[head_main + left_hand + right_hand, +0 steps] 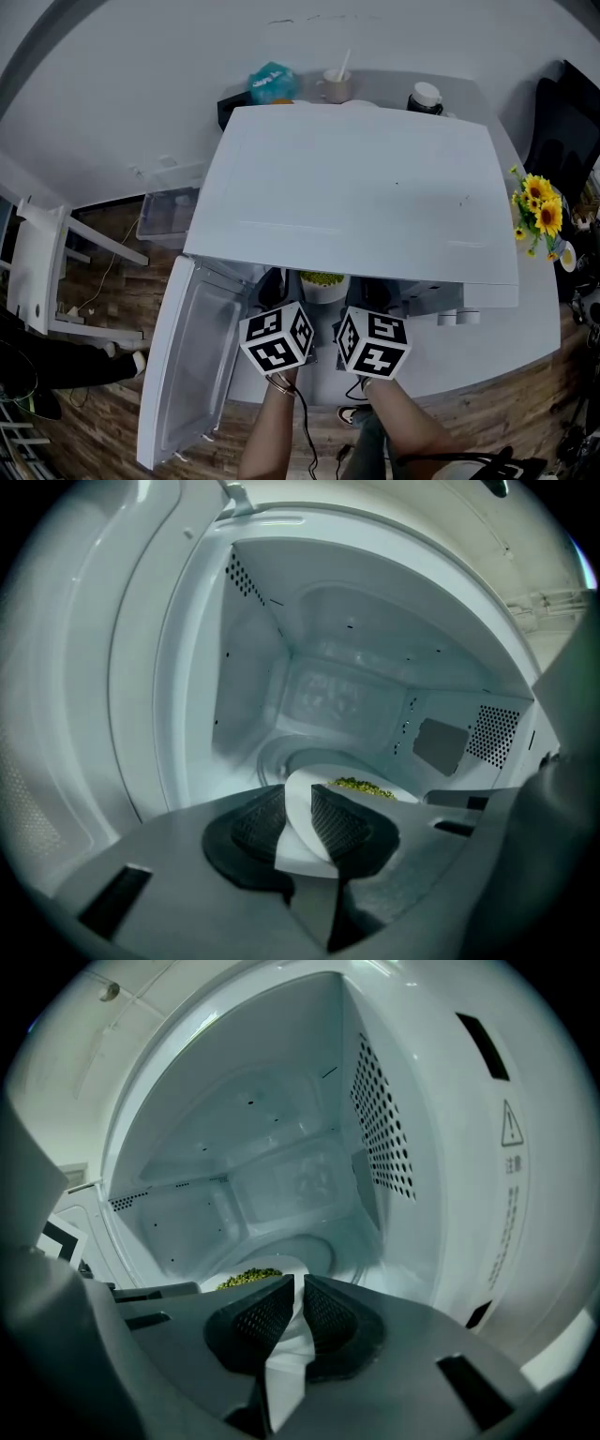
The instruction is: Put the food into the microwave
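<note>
A white plate (305,850) with a heap of green food (363,787) is held from both sides at the mouth of the white microwave (356,178). My left gripper (298,822) is shut on the plate's left rim. On the right rim my right gripper (295,1312) is also shut, with the plate (286,1354) pinched between its pads. The food (248,1278) shows over the jaws, just inside the cavity. In the head view the plate (322,284) peeks out under the microwave's top, above both marker cubes.
The microwave door (187,361) hangs open to the left. The cavity holds a round turntable (281,757) and perforated side walls (380,1119). On the counter behind stand a cup (336,84), a teal bag (272,82) and a jar (425,97); sunflowers (537,206) stand at the right.
</note>
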Demonstrator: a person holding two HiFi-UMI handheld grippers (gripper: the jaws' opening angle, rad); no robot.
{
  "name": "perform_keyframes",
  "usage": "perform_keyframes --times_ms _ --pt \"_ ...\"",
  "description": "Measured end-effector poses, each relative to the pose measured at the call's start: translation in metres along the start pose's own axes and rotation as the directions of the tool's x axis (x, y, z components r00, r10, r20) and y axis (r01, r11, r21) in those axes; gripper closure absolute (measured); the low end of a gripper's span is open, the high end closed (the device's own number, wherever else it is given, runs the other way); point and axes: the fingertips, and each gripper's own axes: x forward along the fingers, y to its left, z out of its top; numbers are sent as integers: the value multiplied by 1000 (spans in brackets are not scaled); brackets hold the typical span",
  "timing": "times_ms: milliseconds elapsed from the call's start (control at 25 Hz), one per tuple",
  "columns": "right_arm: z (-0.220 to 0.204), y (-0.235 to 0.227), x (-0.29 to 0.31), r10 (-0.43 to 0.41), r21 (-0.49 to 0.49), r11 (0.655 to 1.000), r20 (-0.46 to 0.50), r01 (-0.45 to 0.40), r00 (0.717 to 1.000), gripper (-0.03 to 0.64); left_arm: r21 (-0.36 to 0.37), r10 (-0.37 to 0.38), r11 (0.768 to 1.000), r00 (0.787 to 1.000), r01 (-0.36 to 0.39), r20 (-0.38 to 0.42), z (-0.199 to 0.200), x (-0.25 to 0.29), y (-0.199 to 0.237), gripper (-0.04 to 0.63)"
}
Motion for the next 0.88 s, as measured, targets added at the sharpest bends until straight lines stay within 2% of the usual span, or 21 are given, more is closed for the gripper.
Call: perform_keyframes --times_ms 280,520,880 --pt "-1 -1 7 -6 0 1000 -11 6 1000 572 18 26 999 1000 -26 12 0 6 1 509" --pt "8 1 7 -12 -12 1000 32 12 999 572 8 21 1000 999 -22 45 6 6 -2 509" --pt "8 8 -5 54 -46 998 18 -53 998 572 -27 63 998 996 -61 64 7 -17 5 509"
